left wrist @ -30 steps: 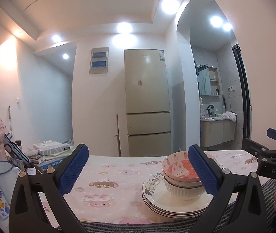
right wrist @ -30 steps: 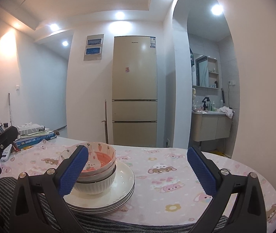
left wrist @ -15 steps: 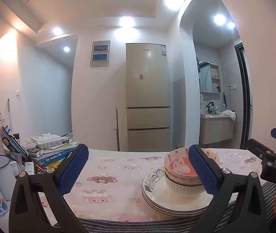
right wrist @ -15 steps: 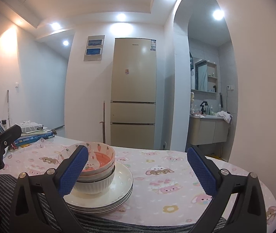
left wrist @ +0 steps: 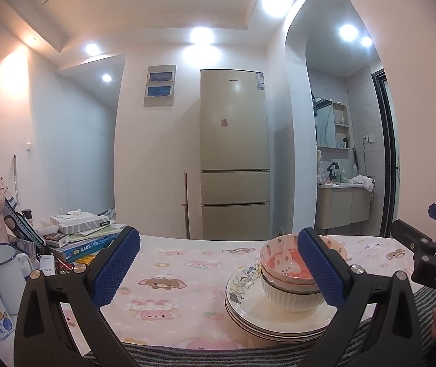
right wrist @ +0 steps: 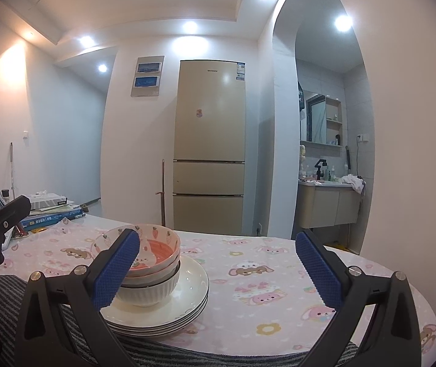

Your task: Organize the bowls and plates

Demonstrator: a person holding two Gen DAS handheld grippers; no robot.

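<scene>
A stack of white plates (left wrist: 257,315) (right wrist: 187,299) sits near the table's front edge. On it stands a white ribbed bowl (left wrist: 291,298) (right wrist: 150,290) with pink strawberry-print bowls (left wrist: 282,264) (right wrist: 159,244) nested inside. My left gripper (left wrist: 218,269) is open and empty, level with the stack, its right finger in front of the bowls. My right gripper (right wrist: 218,269) is open and empty too, its left finger overlapping the bowls. Each gripper shows at the edge of the other's view.
The round table wears a pink cartoon-print cloth (left wrist: 169,278) (right wrist: 279,278). A white mug (left wrist: 6,275), books, a tissue box (left wrist: 80,221) and clutter crowd its left side. A striped sleeve or cloth (right wrist: 13,299) lies along the front edge. A fridge (left wrist: 234,153) stands behind.
Both views have tilted slightly downward and drawn back a little, so the stack sits a bit lower. Both grippers stay open, the dishes unmoved.
</scene>
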